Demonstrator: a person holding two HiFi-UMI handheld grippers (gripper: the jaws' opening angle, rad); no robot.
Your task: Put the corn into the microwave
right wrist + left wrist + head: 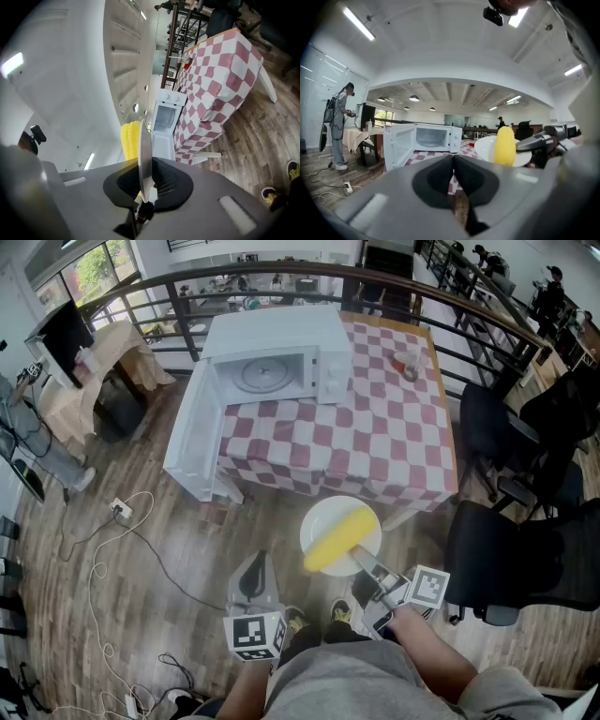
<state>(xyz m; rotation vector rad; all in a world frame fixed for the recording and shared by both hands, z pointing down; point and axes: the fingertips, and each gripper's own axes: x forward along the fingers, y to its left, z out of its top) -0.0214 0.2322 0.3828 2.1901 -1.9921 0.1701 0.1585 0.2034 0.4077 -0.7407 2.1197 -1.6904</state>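
Pinched by its rim between the closed jaws of the right gripper (364, 563): a white plate (317, 517); held out over the wooden floor (141, 549), just in front of the table (394, 442) with its red-and-white checked cloth; lying across that plate and touching it: the yellow corn cob (339, 538), not yet in the microwave (281, 338); placed on the far left corner of the table, with the door (192, 442) swung fully open to the left and the round turntable (262, 374) visible inside; held low at the left, apart from plate and cob: the left gripper (255, 579), jaws pressed together, nothing between them; near the far right edge of the table: a small reddish container (408, 362), type not readable; to the right of the table: black office chairs (506, 559).
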